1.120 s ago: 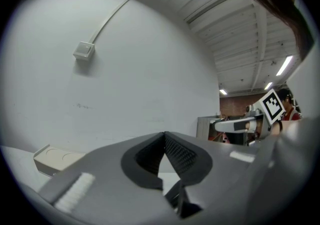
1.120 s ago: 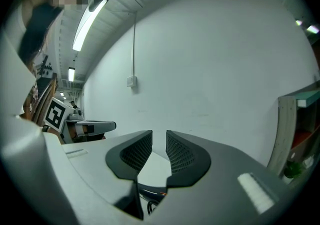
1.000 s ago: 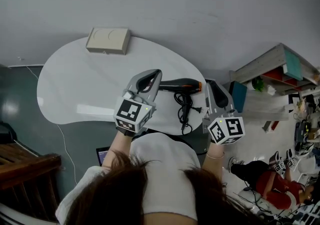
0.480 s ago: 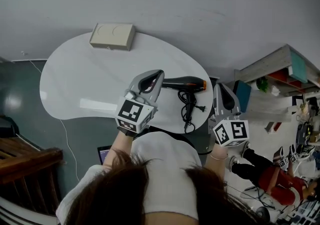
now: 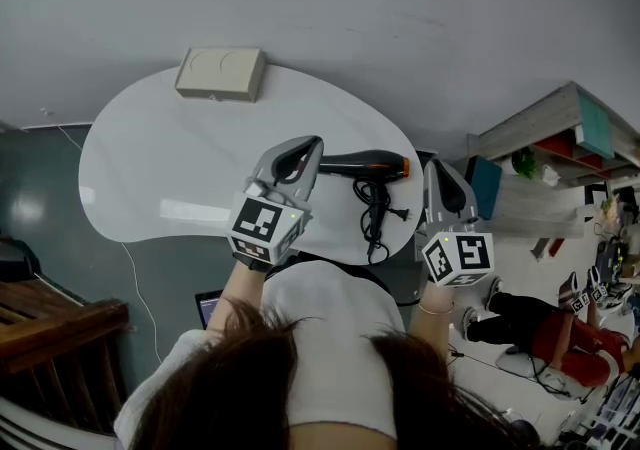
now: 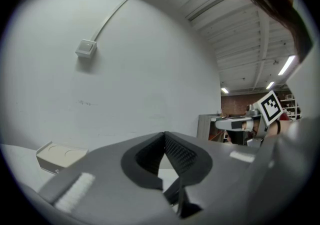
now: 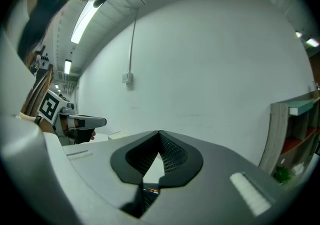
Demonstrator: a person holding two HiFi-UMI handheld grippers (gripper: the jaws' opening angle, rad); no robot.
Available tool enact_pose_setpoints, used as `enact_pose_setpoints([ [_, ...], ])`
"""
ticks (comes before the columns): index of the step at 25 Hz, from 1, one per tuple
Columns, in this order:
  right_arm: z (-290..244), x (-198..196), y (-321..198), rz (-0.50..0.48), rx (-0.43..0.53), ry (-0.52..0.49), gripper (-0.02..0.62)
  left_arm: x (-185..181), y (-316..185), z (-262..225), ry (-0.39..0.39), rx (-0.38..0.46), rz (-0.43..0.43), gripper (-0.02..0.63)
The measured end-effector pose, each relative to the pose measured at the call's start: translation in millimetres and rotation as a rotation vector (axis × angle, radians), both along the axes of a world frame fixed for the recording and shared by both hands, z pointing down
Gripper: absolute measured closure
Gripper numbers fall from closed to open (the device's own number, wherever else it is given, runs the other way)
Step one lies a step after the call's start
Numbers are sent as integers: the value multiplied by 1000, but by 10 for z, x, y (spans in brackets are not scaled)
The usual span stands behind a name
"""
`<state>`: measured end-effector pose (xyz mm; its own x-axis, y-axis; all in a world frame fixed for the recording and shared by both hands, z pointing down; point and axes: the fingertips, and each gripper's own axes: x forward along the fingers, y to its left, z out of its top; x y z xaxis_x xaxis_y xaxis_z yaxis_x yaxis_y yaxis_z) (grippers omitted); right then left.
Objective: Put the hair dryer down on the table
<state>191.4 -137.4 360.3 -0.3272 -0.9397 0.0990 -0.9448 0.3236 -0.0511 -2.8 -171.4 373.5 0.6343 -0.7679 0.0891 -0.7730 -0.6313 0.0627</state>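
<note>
White wall backed one pale, kidney-shaped table (image 5: 150, 168), seen steeply from above. At the far left, on the dark floor, stood one brown wooden piece of furniture (image 5: 60, 338). On the table's back edge, against the wall, sat one beige box (image 5: 220, 74), flat and closed.

Next came the left gripper (image 5: 312, 144), held over the middle of the table and pointing towards the wall. Its two jaws were pressed together at the tips with nothing between them. In the head view its tip lay just beside the rear end of the hair dryer; whether the two touched could not be told.

One hair dryer (image 5: 362, 165) lay on its side on the right part of the table, black, with its orange-ringed nozzle pointing right. Its one black cord (image 5: 372, 213) lay in loose loops on the tabletop in front of it, the plug near the table's edge.

Beyond that edge was the right gripper (image 5: 437, 170), apart from the dryer. Its jaws were likewise fully closed and held nothing.

Farthest right stood one shelf unit (image 5: 560, 128) against the wall.
</note>
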Motion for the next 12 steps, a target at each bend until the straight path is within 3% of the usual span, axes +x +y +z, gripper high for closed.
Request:
enact_pose_setpoints([
  [12, -3, -42, 5, -17, -4, -25, 594, -6, 4, 1, 2, 1, 3, 549],
])
